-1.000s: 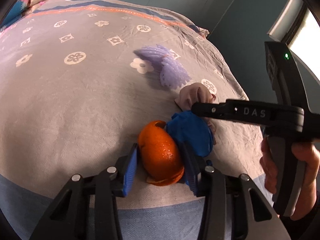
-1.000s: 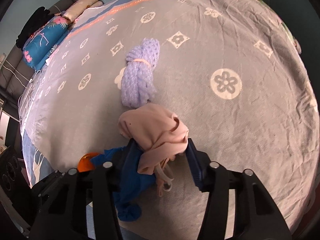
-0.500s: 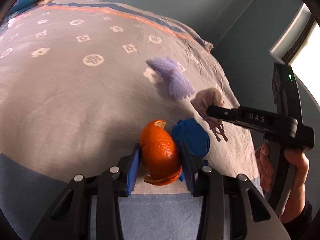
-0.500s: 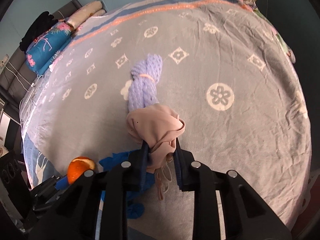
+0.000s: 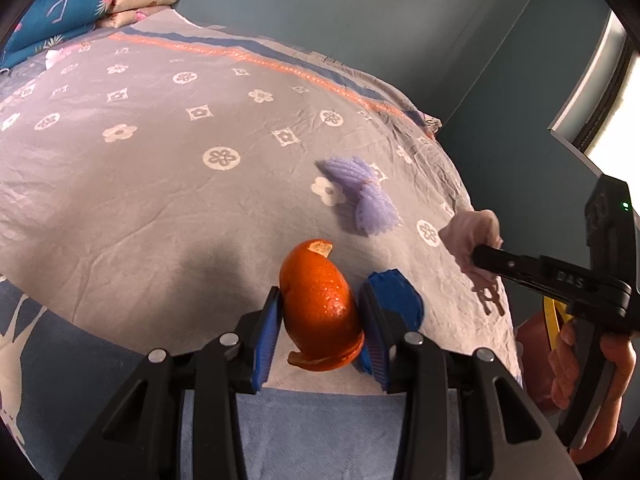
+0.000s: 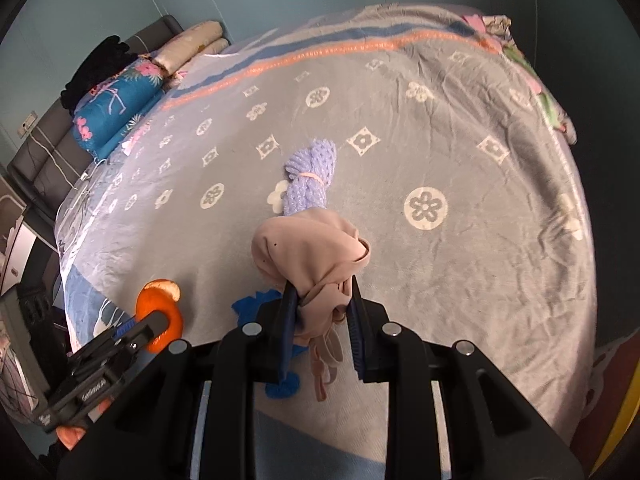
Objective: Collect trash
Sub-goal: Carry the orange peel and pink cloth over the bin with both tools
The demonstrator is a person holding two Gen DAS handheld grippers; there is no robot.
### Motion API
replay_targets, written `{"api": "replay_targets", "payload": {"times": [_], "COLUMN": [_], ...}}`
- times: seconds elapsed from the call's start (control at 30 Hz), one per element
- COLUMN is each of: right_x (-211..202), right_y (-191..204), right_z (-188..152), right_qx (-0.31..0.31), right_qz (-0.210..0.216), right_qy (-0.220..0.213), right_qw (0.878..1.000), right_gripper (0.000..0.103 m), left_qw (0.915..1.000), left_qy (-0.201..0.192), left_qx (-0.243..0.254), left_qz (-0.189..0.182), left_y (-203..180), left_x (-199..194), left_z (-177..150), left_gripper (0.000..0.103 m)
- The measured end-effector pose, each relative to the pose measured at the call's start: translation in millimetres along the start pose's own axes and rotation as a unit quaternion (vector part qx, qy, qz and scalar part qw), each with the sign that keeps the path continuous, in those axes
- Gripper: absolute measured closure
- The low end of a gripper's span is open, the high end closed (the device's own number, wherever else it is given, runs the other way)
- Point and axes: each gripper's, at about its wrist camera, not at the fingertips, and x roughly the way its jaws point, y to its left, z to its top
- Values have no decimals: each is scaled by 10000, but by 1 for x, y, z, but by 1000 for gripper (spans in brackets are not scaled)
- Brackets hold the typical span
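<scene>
Left gripper (image 5: 320,320) clamps orange peel (image 5: 320,308); right gripper (image 6: 322,320) clamps pink cloth (image 6: 308,248).

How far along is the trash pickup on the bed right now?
Nothing visibly binned yet. In hand: the left gripper is shut on the orange peel, the right gripper on the beige cloth. Left on the bedspread: the blue scrap and the purple foam net.

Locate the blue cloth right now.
The blue cloth lies on the bedspread near its front edge, just right of the orange peel held in the left gripper.
</scene>
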Motion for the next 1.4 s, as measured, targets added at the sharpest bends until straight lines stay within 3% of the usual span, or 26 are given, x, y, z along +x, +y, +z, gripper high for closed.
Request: {"api": "replay_targets", "payload": {"times": [0.33, 0.7, 1.0, 1.4], "right_x": [-56, -127, -182, -242], "right_y": [-21, -43, -54, -99], "right_z": [-14, -8, -4, -2], "right_qx": [54, 345, 468, 981], "right_qz": [58, 139, -68, -219], "right_qy": [-264, -705, -1100, -1547], "right_qw": [9996, 9968, 9928, 9828], "right_gripper": [80, 80, 80, 79], "left_qw": [9998, 9977, 9933, 9845], "left_qy": [-83, -95, -215, -272], "left_qx": [155, 670, 1137, 1672], "left_qz": [34, 95, -63, -455], "left_y": [-33, -88, -147, -225], "left_x": [-13, -31, -51, -62], "left_z": [-7, -8, -8, -12], "left_gripper": [66, 66, 66, 66]}}
